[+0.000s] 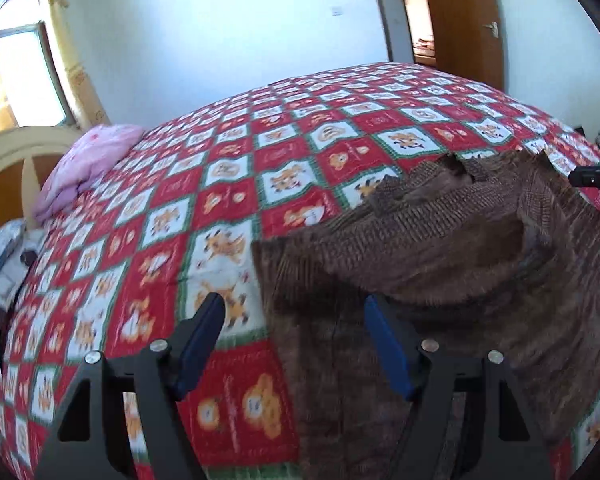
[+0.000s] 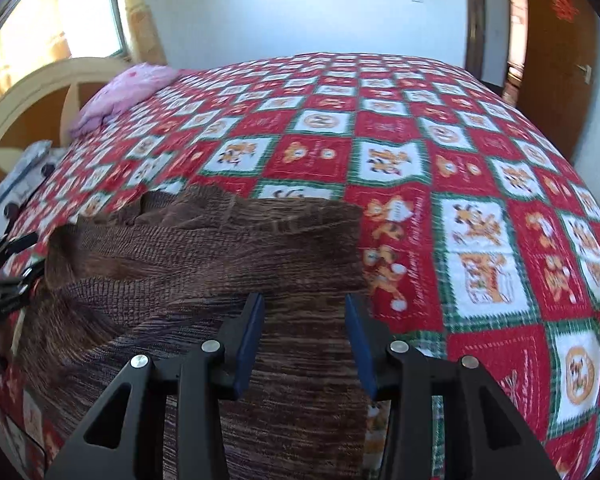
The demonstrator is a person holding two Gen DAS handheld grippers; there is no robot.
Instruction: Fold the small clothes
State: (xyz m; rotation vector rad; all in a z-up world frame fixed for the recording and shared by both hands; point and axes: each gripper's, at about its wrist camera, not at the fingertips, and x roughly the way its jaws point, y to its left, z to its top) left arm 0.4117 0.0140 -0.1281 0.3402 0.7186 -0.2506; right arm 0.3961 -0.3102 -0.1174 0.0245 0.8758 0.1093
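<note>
A brown knitted garment (image 1: pixel 440 252) lies partly folded on the red, white and green checked bedspread (image 1: pixel 228 200). My left gripper (image 1: pixel 294 304) is open and empty over the garment's left edge, its right finger above the fabric. In the right wrist view the same garment (image 2: pixel 220 256) lies at the lower left. My right gripper (image 2: pixel 304 300) is open and empty above the garment's right part, near its right edge. The tip of the right gripper shows at the right edge of the left wrist view (image 1: pixel 592 178). The left gripper shows at the left edge of the right wrist view (image 2: pixel 12 268).
A pink pillow (image 1: pixel 88 164) lies at the head of the bed by the cream headboard (image 1: pixel 16 148). A grey-white bundle (image 1: pixel 4 252) lies at the bed's left edge. A window is at the far left. A wooden door (image 1: pixel 460 20) stands beyond the bed.
</note>
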